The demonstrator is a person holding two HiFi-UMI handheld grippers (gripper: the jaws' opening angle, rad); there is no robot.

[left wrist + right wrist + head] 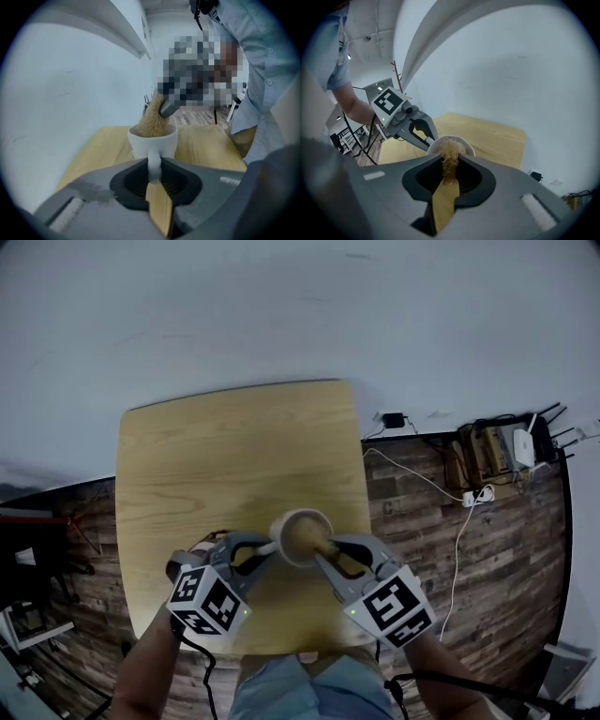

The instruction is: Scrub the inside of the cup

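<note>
Now: I judge this is the scrub step itself, with both tools meeting at the cup mouth.
Cup (153,140): white and upright, over the near half of the desk (234,456). Its handle (153,161) points back at me. My own claw hides its base, so I cannot tell whether it sits on the desk or is lifted.
Left claw (153,171): closed on the cup handle, pads pinching that thin loop from both sides.
Right claw (449,169): closed on a tan fibre scrubber (450,157), with the tuft sticking out past the tips.
Scrubber position: the tuft pokes down into the cup from above, and the fibres fill most of the opening. I cannot see how deep it reaches.
Progress: early by my guess; nothing shows whether the walls are clean.
Risk 1: the cup swivels in my left claw. The grip is on the narrow handle alone, so a sideways scrub push would lever the body round it.
Risk 2: the scrubber slips or sheds. It is loose, springy fibre and drag on the wall could pull it out of my right claw.
Risk 3: the right claw tips knock the rim. The opening is tight around them, and a hard hit could tip the cup or jerk it from my hold.
Risk 4: pressing too far down loads the handle pinch and the cup drops.
</note>
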